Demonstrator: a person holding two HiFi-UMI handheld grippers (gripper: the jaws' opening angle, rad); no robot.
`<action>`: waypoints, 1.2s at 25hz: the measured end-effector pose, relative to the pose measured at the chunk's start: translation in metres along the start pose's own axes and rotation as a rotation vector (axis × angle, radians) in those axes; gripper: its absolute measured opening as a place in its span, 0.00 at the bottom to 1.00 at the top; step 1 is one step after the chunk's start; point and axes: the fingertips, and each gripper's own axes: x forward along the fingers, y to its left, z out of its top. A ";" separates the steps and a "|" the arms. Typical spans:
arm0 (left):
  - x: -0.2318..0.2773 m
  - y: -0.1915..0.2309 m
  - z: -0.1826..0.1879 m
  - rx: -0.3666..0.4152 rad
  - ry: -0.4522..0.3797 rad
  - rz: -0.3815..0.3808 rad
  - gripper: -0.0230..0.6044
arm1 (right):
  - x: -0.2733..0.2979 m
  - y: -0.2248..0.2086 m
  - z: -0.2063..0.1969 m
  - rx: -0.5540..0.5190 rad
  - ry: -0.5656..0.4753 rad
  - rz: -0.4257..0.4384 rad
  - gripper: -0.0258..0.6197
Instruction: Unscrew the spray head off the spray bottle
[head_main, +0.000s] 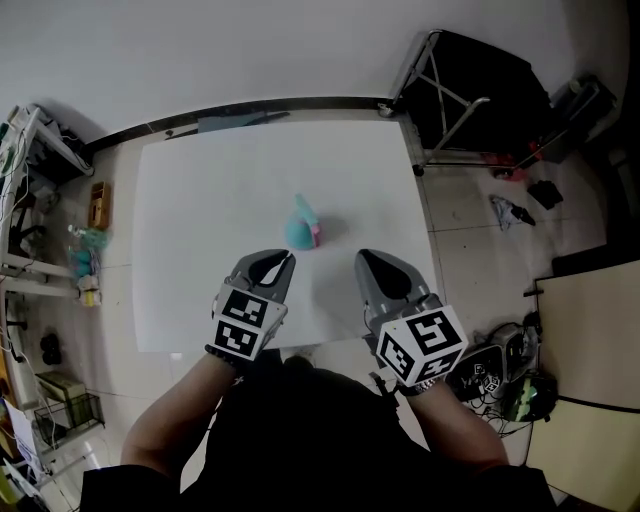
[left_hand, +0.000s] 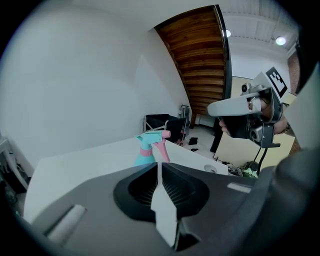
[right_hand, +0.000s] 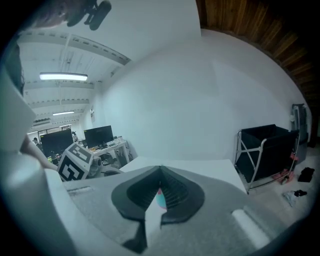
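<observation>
A teal spray bottle (head_main: 300, 232) with a teal and pink spray head (left_hand: 152, 137) stands upright near the middle of the white table (head_main: 200, 220). Both grippers hover over the table's near edge, short of the bottle and apart from it. My left gripper (head_main: 288, 260) is just left of the bottle's near side, its jaws together with nothing between them. My right gripper (head_main: 362, 257) is to the bottle's right, also shut and empty. In the right gripper view only a sliver of the bottle (right_hand: 160, 199) shows behind the jaws. The left gripper view shows the right gripper (left_hand: 215, 109) raised at the right.
A black folding rack (head_main: 470, 90) stands beyond the table's far right corner. Shelves with clutter (head_main: 40, 250) line the left side. Cables and gear (head_main: 500, 370) lie on the floor at the right, beside a pale wooden board (head_main: 590, 320).
</observation>
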 end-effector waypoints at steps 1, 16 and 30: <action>0.003 0.000 -0.001 0.002 0.006 -0.002 0.11 | 0.000 -0.001 0.000 -0.001 0.004 -0.003 0.03; 0.046 0.013 -0.021 -0.013 0.070 -0.062 0.35 | 0.016 -0.006 -0.006 -0.002 0.073 -0.062 0.03; 0.081 0.022 -0.040 0.007 0.094 -0.100 0.65 | 0.028 -0.005 -0.010 0.013 0.106 -0.097 0.03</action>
